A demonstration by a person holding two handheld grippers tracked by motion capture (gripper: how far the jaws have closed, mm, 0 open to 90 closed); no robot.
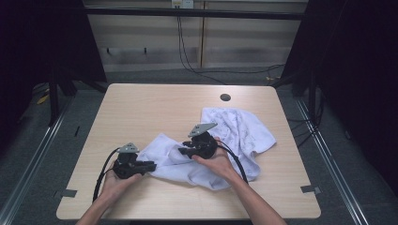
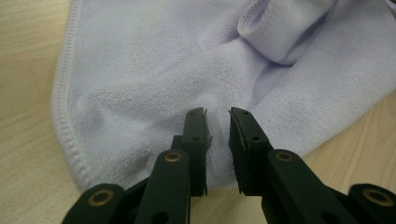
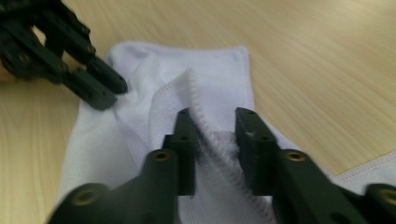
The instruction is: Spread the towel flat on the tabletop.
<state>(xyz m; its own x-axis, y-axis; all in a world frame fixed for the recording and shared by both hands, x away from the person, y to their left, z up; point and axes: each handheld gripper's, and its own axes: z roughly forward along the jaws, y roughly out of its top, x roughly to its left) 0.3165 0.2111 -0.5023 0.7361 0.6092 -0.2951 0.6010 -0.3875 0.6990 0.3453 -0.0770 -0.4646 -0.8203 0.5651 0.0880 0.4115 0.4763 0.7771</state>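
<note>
Terry cloth sits between both sets of jaws. On my right gripper (image 3: 212, 147), the jaws stand parted with a raised, stitched hem ridge of the towel (image 3: 205, 88) running up between them; I cannot confirm that they pinch it yet. On my left gripper (image 2: 217, 149), the jaws also stand parted, with a low fold of the same towel in the gap and no firm bite visible.

Key relation for the coming move: the hem ridge lies straight ahead of the right fingers, and its line runs along the jaw direction rather than across it. I judge that closing there would take the hem edge-on. The left gripper's tips (image 3: 105, 91) rest on the towel's near-left corner (visible from the right gripper view), a little apart from the right jaws.

In the high view, the towel (image 1: 234, 136) lies crumpled on the table (image 1: 141, 108), its long axis running from the near-left corner toward the far right. The left gripper (image 1: 149, 165) is at that corner; the right gripper (image 1: 184, 151) is over the middle of the cloth, nearer its bulk.

Count: one towel, two grippers, one table, one round port (image 1: 225, 97) in the tabletop.
</note>
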